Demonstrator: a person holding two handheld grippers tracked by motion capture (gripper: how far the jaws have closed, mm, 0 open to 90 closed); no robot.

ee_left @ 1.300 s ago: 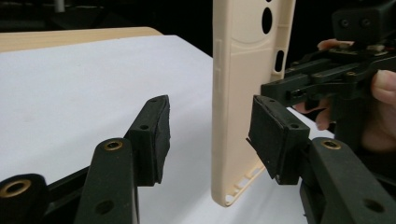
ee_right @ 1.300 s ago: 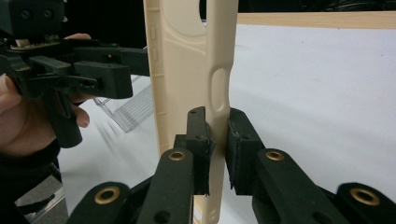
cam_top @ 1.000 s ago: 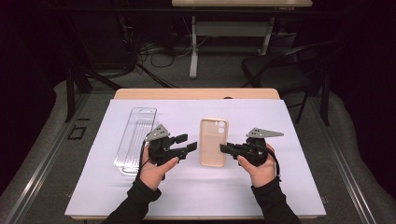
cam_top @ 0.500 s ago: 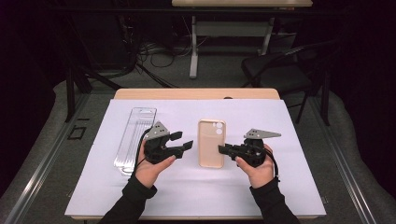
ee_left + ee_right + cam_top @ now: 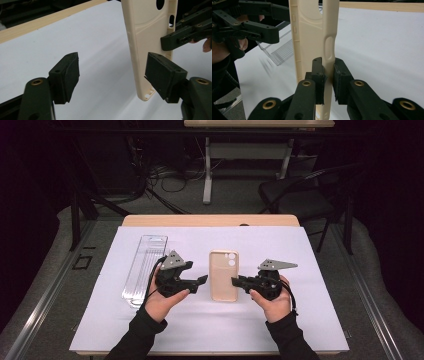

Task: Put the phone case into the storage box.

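One phone case, one clear tray, two grippers on white sheet.

Left to right: one long clear plastic tray (image 5: pixel 145 267) near sheet's left edge; left gripper (image 5: pixel 201 280) just beside the case's left edge, jaws spread wide, just been opening, nothing clamped, case edge by one pad; one beige rectangular silicone phone case (image 5: pixel 223 275) mid-sheet; right gripper (image 5: pixel 236 281) pinched shut on case's right edge. White paper sheet (image 5: pixel 310 270) bare right of the hands, open room front and back; wooden table (image 5: pixel 210 220) edge behind.
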